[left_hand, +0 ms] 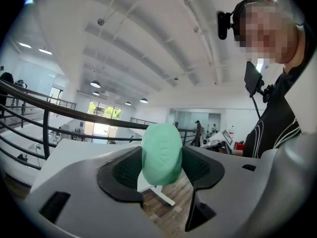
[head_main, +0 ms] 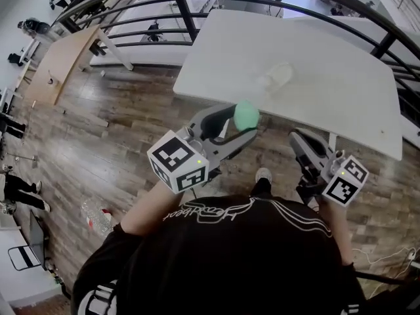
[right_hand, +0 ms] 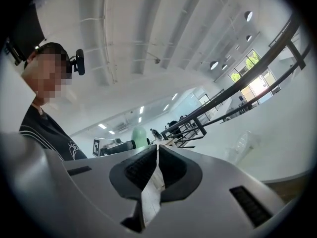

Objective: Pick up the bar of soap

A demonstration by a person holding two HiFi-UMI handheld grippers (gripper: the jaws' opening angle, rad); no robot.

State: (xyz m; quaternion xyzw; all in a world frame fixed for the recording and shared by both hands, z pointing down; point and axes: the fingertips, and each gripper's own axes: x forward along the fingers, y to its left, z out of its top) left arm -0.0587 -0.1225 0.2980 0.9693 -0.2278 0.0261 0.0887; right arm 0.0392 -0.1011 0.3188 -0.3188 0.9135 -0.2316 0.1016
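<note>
A mint-green oval bar of soap [head_main: 247,115] is clamped between the jaws of my left gripper [head_main: 241,125], held up in the air in front of the white table's near edge. In the left gripper view the soap [left_hand: 161,153] stands upright between the two black pads, with my left gripper [left_hand: 161,168] shut on it. My right gripper [head_main: 303,144] hangs lower right, off the table, with nothing in it. In the right gripper view its jaws [right_hand: 157,163] are pressed together, and the soap [right_hand: 139,136] shows small at the left.
The white table [head_main: 328,77] carries a clear plastic soap dish [head_main: 275,76] near its middle. A black railing [head_main: 197,2] curves behind it. Wooden floor [head_main: 118,123] lies below, with a second table [head_main: 62,61] at far left. The person's shoe [head_main: 263,175] is underfoot.
</note>
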